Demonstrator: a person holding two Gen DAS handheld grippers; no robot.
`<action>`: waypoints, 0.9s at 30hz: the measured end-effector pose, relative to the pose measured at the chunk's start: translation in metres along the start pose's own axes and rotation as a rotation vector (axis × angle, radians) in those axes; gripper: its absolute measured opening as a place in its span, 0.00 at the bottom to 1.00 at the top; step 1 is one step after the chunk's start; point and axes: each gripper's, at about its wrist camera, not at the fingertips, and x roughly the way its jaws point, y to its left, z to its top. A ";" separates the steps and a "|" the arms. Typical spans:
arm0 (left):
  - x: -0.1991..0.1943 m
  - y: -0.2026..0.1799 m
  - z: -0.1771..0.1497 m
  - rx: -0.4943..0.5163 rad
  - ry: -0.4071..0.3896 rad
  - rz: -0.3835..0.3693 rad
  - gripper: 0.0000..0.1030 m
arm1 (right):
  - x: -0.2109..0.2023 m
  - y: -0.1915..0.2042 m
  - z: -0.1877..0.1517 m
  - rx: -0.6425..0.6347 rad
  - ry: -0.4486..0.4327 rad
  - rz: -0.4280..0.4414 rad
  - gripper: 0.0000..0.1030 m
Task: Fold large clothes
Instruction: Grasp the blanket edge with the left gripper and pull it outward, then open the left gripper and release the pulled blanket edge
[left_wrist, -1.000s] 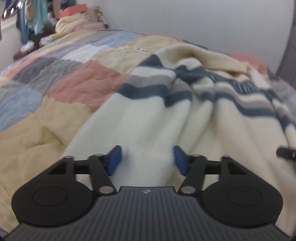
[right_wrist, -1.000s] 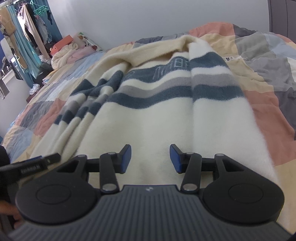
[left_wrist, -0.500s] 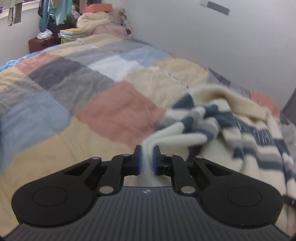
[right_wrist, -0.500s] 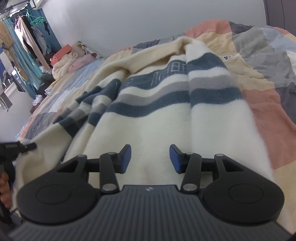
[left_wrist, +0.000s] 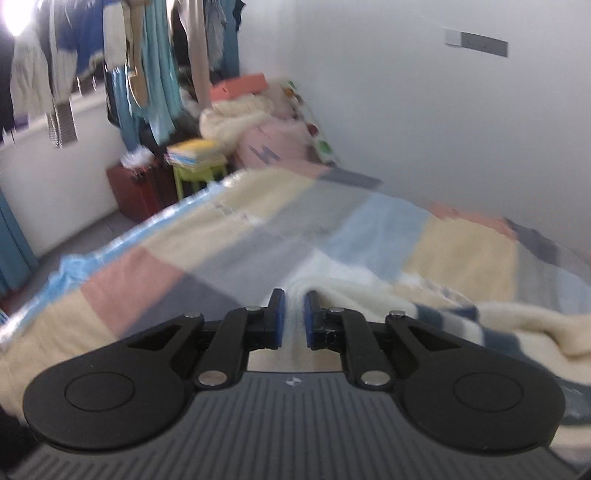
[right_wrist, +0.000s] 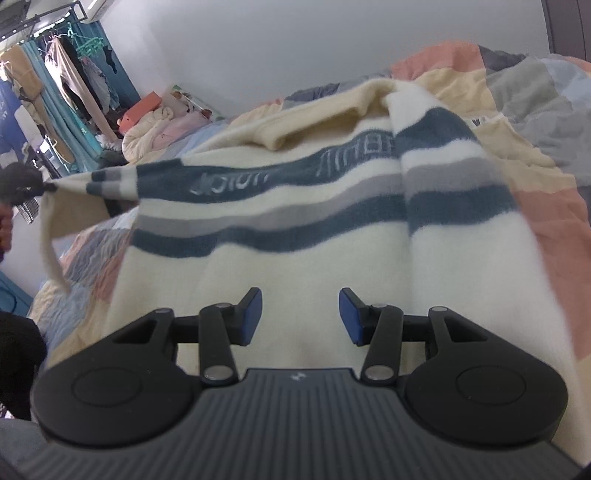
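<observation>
The cream fleece sweater, banded in dark blue and grey with lettering across the chest, lies on the patchwork quilt of the bed, not yet folded. Its right side, as the right wrist view shows it, has a strip of fabric turned over onto the body, so one long fold may be started there, though I cannot tell whether it is a sleeve or the side panel.

The left tongs are clamped on a cream edge of the sweater, the blue pads pressing a thin ridge of fleece between them. In the right wrist view the left tongs appear at the far left edge, holding the striped sleeve up off the quilt, so it stretches taut from the body with its cuff end hanging below.

The right tongs stand apart above the lower cream part of the sweater, with nothing gripped between the pads.

By my reading the task is at an early stage: the lifted sleeve has yet to be laid across the chest, and the body still needs folding into a compact shape. Nothing finished or stacked is visible near the sweater.
</observation>
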 end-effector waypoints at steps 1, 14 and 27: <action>0.014 0.002 0.006 -0.011 0.008 0.013 0.13 | 0.002 0.000 0.001 -0.003 -0.007 0.001 0.48; 0.166 0.002 -0.082 -0.061 0.244 0.084 0.13 | 0.049 0.000 0.015 -0.062 -0.019 -0.025 0.46; 0.075 0.001 -0.071 -0.161 0.212 0.013 0.52 | 0.039 -0.004 0.019 -0.049 -0.046 -0.008 0.47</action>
